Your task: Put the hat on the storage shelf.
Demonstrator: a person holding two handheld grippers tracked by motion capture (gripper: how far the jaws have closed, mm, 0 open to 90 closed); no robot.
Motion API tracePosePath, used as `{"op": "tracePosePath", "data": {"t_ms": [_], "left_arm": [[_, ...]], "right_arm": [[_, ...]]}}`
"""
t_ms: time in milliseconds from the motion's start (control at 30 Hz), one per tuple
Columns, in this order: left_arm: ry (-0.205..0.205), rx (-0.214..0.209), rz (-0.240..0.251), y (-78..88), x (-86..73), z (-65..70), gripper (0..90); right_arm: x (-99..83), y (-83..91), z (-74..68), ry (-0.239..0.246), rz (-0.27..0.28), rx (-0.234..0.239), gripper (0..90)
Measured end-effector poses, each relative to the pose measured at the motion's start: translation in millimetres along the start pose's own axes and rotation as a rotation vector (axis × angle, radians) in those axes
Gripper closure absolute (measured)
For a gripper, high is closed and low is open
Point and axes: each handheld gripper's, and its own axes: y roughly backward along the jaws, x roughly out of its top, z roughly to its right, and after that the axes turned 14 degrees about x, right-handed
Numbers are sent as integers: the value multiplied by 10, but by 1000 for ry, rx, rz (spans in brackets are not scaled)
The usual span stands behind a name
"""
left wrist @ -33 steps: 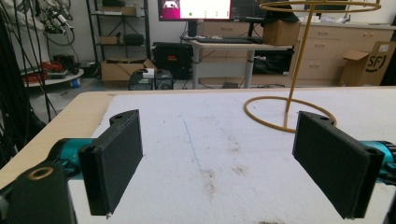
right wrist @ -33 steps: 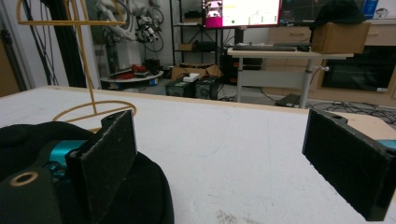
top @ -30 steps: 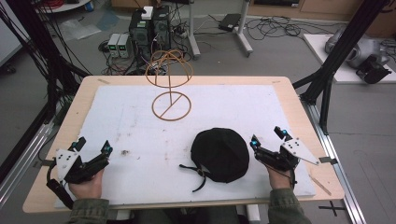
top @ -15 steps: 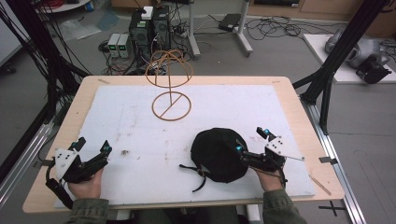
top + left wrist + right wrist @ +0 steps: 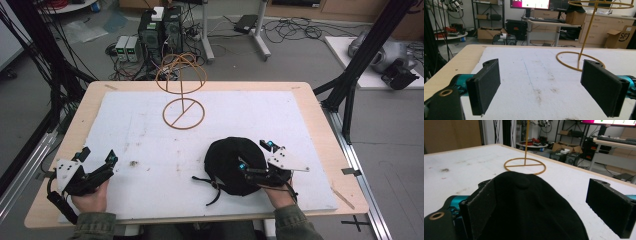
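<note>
Fingers of the right gripper (image 5: 256, 156) stand wide apart around the near right side of one black cap (image 5: 230, 162); in the right gripper view the cap's crown (image 5: 529, 205) fills the gap, with the left finger (image 5: 480, 205) touching or just beside the fabric and the right finger (image 5: 610, 207) apart from it. Nothing is clamped. The cap lies dome up on the white mat (image 5: 150, 130), its button toward the far side of the fingers and its straps trailing out on the mat beside the gripper's left finger.

Fingers of the left gripper (image 5: 97, 161) are also wide, with bare mat between them (image 5: 536, 85); the cap lies well off to their right.

Beyond both pairs of fingers, toward the far edge of the wooden table (image 5: 320, 120), stands one yellow wire stand (image 5: 182, 92): a ring base crossed by a bar, an upright rod, and a wire dome on top. It holds nothing.

Counted: one cap, one stand, two grippers, each held by one hand (image 5: 90, 197).
</note>
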Motion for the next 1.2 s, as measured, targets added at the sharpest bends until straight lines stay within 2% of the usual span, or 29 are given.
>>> {"op": "tracePosePath", "data": {"t_ms": [300, 533, 600, 800, 1200], "left_arm": [[3, 1, -3, -2, -1, -1, 164], [11, -4, -6, 5, -4, -16, 164], [15, -5, -6, 2, -6, -20, 164], [15, -8, -7, 4, -6, -16, 164], [15, -7, -6, 3, -8, -18, 164]], "right_arm": [[-24, -44, -25, 11, -41, 13, 91], [-78, -76, -37, 6, -96, 37, 94], [-84, -74, -36, 8, -105, 44, 145], [-103, -58, -26, 0, -100, 50, 183], [-111, -25, -37, 0, -97, 48, 365]]}}
